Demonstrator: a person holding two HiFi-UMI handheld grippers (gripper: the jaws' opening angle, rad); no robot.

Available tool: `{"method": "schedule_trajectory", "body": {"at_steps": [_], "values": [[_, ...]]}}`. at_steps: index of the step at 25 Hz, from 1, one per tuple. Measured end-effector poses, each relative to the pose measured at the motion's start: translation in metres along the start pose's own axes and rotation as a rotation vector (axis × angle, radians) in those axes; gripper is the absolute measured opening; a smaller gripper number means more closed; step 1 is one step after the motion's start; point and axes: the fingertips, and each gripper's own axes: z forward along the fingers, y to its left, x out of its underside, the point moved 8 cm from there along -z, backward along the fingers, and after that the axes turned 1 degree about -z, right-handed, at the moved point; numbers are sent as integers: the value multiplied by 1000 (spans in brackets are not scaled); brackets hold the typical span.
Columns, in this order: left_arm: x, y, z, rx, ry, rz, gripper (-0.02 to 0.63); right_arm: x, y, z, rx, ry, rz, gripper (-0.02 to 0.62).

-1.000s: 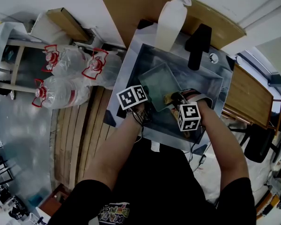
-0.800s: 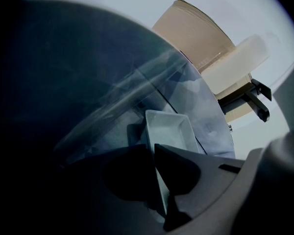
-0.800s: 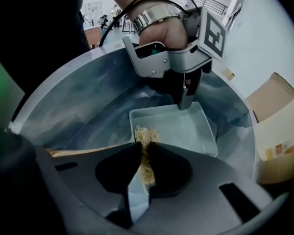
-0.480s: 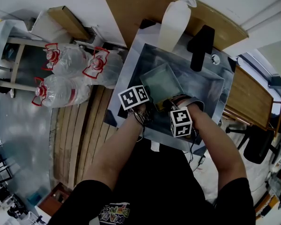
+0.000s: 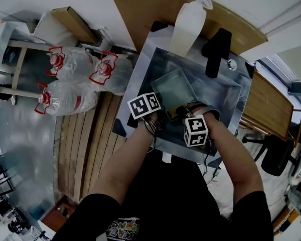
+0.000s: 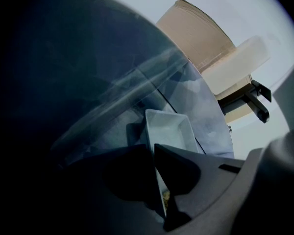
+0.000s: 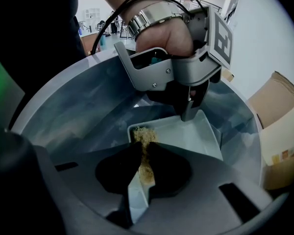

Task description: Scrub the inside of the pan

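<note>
**Pan in the sink, mid-scrub.** The pan, a pale rectangular tray, lies in the steel sink at the centre of the head view with its open side up. We read its long axis as running from the lower centre of that frame up toward the back of the sink, leaning slightly left. In the left gripper view the pan stretches lengthwise away from the camera.

The left claw is clamped on the pan's near wall, and that thin wall stands edge-on between its jaws. The right claw is closed on a tan scrubbing pad, which is pressed into a near corner of the pan.

**Change.** Compared with a second ago, the right claw has slid leftward across the pan's near end, toward the left claw. The pan and the left claw have not moved. We judge this to be one scrub stroke under way, with the far floor of the pan likely still to be covered.
</note>
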Motion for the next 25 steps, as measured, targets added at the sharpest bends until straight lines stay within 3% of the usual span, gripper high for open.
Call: {"method": "schedule_trajectory", "body": {"at_steps": [4,10,15,20,25], "values": [[0,-1,1,2,2,2,61,3,-9,0,34,-7,20,55],[0,0,2,2,3,-2,61,3,-41,7,214,44,-33,55],[0,-1,2,6,5,-10,61,-4,-74,15,296,42,-62,55],[0,0,2,11,7,-15,61,-11,-98,28,320,46,-120,55],[-1,-1,2,11,7,-11,61,-10,-106,38,287,47,-163,54]]}}
